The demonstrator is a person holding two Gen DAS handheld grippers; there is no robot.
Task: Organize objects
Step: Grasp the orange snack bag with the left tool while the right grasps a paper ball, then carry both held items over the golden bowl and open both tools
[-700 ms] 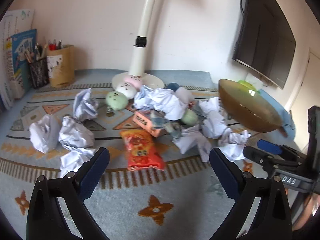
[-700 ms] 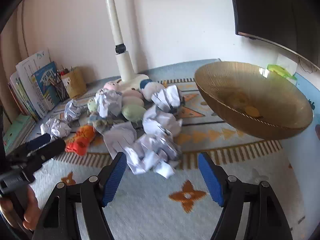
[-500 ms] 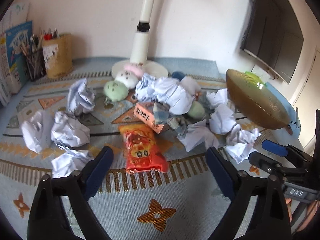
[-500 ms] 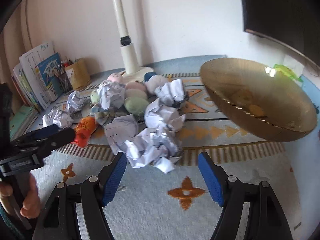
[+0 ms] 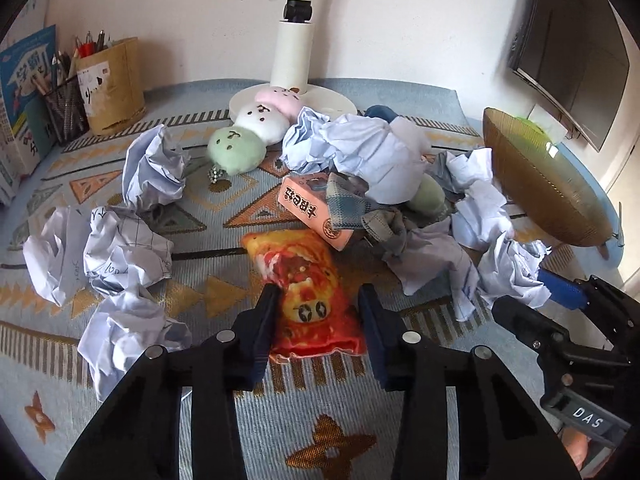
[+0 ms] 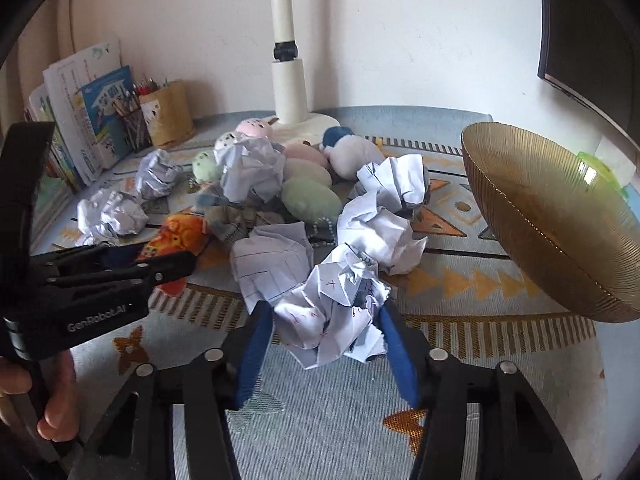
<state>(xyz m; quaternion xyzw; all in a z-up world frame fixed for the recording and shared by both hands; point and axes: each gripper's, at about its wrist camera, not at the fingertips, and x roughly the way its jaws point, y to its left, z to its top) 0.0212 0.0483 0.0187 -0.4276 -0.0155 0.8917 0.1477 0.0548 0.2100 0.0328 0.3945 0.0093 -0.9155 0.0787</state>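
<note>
Here, the left gripper [image 5: 316,312] is closing on the orange-red crinkly snack packet [image 5: 308,300] lying on the patterned blue tablecloth [image 5: 320,420], while the right gripper [image 6: 326,320] is squeezing a crumpled white paper ball [image 6: 334,312] near the ribbed amber glass bowl [image 6: 552,224].

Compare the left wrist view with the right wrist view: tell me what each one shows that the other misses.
Only the left wrist view shows the left gripper closed on the orange snack bag and the pink box. Only the right wrist view shows the right gripper squeezing a crumpled paper ball and a person's hand. Both show the amber bowl, lamp base and plush toys.
</note>
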